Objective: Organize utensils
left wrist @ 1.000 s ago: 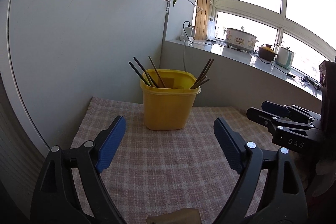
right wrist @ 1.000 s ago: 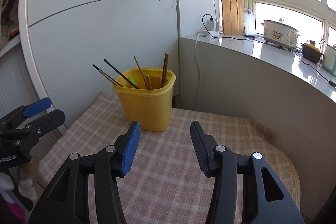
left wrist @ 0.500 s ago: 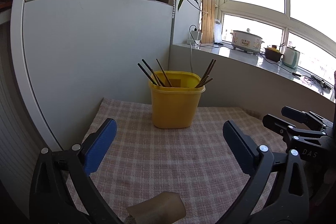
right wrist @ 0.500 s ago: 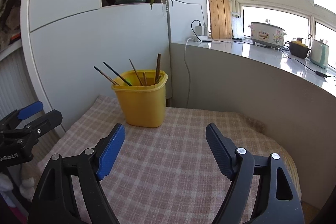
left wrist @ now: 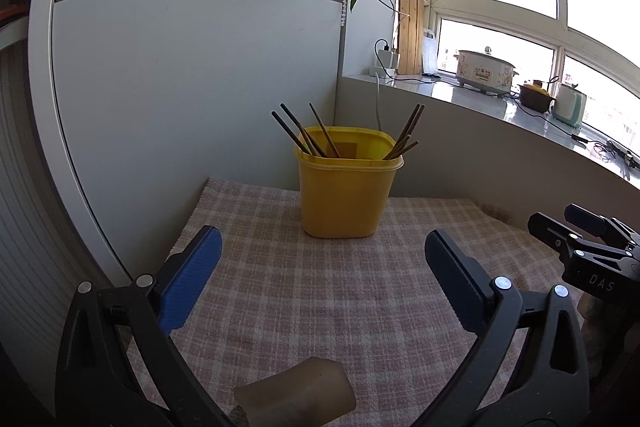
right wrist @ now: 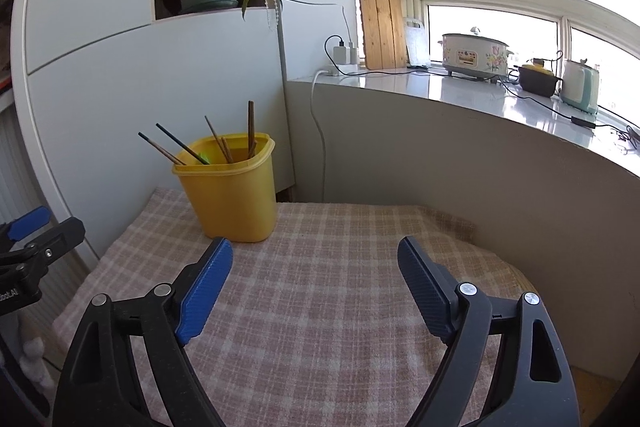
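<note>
A yellow plastic holder (left wrist: 346, 187) (right wrist: 232, 193) stands at the back of the checked cloth (left wrist: 320, 291) (right wrist: 320, 287), with several dark chopsticks (left wrist: 304, 137) (right wrist: 180, 149) leaning out of it. My left gripper (left wrist: 320, 267) is open wide, well short of the holder, with nothing between its fingers. My right gripper (right wrist: 314, 275) hovers to the right of the holder, its jaws still opening and empty. Each gripper shows at the edge of the other's view: the right gripper (left wrist: 580, 239), the left gripper (right wrist: 36, 239).
A beige rounded object (left wrist: 296, 397) lies on the cloth at the near edge, below my left gripper. A white cabinet (left wrist: 180, 87) stands behind and left, a grey ledge (right wrist: 460, 131) with a cooker (right wrist: 474, 55), a pot and a kettle on the right. A cord (right wrist: 318, 131) hangs by the corner.
Both grippers have pulled back from the yellow holder, which looks smaller and farther now. Both sets of jaws have spread wider apart. The beige object has come into the left wrist view.
</note>
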{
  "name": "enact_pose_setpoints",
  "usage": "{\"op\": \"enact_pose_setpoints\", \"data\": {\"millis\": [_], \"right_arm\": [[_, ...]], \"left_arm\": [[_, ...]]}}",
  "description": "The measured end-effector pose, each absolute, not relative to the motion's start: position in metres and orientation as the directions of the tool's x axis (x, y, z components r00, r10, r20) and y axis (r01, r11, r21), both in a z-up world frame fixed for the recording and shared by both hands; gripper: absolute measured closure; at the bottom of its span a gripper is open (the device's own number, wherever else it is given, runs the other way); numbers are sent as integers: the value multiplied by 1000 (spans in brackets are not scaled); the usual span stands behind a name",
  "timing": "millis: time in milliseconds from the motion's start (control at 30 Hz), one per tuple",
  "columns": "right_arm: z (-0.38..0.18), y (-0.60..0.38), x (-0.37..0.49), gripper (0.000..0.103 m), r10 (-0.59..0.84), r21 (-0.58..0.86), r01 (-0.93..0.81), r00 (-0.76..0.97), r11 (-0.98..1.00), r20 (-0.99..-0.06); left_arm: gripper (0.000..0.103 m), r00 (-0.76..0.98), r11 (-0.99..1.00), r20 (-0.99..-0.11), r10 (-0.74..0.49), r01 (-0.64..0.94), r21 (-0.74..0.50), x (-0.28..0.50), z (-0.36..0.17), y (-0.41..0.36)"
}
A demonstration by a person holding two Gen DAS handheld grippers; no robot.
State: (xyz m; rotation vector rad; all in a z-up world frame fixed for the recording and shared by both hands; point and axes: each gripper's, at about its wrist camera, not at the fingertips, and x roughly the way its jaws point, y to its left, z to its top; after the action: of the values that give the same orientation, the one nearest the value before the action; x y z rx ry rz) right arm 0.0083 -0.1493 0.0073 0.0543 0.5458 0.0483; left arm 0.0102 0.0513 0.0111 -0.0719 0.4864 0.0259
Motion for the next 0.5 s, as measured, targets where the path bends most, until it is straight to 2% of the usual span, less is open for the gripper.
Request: {"op": "enact_pose_setpoints", "data": {"millis": [500], "right_arm": [[11, -151, 8, 17, 61, 74, -27, 857, 997, -511]], "left_arm": [[0, 894, 995, -448, 9, -51, -80, 6, 18, 53]]}}
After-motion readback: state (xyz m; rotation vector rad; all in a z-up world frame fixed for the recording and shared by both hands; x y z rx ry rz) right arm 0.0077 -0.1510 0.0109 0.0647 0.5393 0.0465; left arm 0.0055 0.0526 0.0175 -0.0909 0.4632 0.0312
